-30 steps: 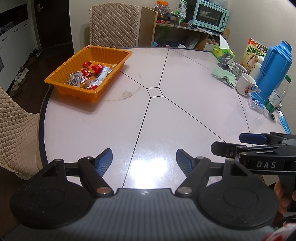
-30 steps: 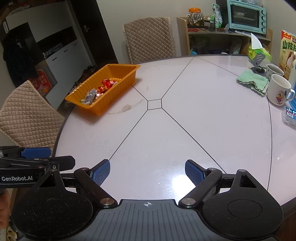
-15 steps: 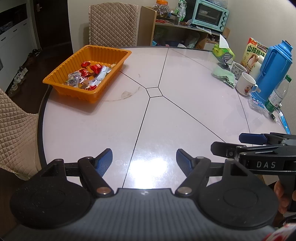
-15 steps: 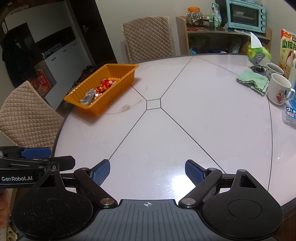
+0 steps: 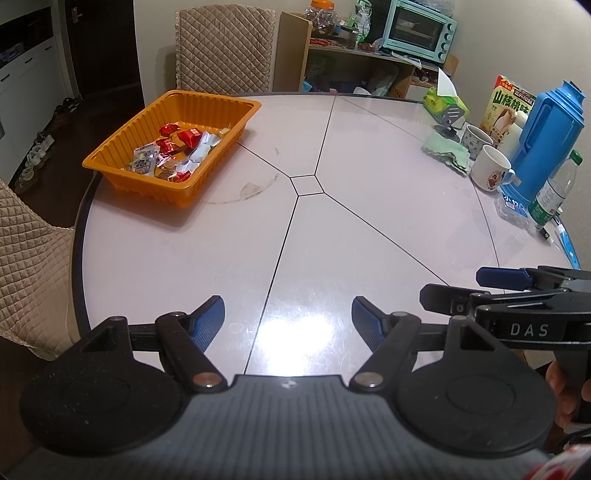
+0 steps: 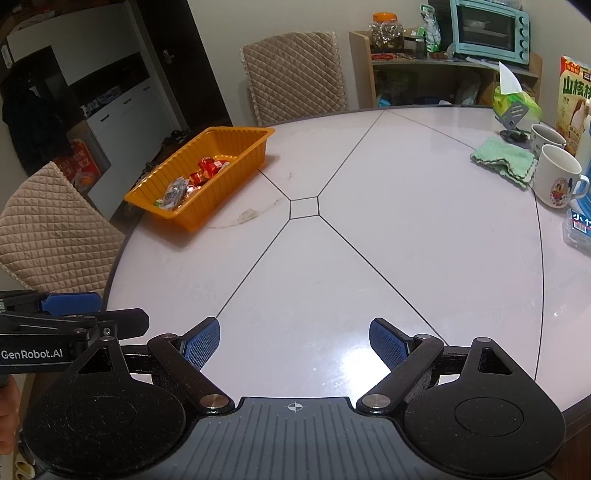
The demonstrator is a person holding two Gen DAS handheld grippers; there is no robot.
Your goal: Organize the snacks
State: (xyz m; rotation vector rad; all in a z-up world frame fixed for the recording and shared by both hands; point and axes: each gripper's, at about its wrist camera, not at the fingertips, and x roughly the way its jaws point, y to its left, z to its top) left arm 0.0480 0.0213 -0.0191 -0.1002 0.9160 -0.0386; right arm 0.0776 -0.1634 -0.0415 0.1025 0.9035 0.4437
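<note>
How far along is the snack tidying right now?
Looks nearly done: the wrapped snacks all sit in the orange tray, none loose on the table. In hand: nothing; left gripper and right gripper are open, empty. Nothing visibly left.

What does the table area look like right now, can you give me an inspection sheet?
Surface: round white table, dried smear near the centre.
Job's things: orange tray at far left edge, wrapped snacks inside; none seen loose.
Clutter: two mugs, green cloth, blue thermos, water bottle, tissue pack, snack box at the right.
Grippers: left hand-held gripper and right hand-held gripper open, holding nothing, over the near edge.
Cables: nothing seen.
Surroundings: quilted chairs, shelf with toaster oven.
</note>
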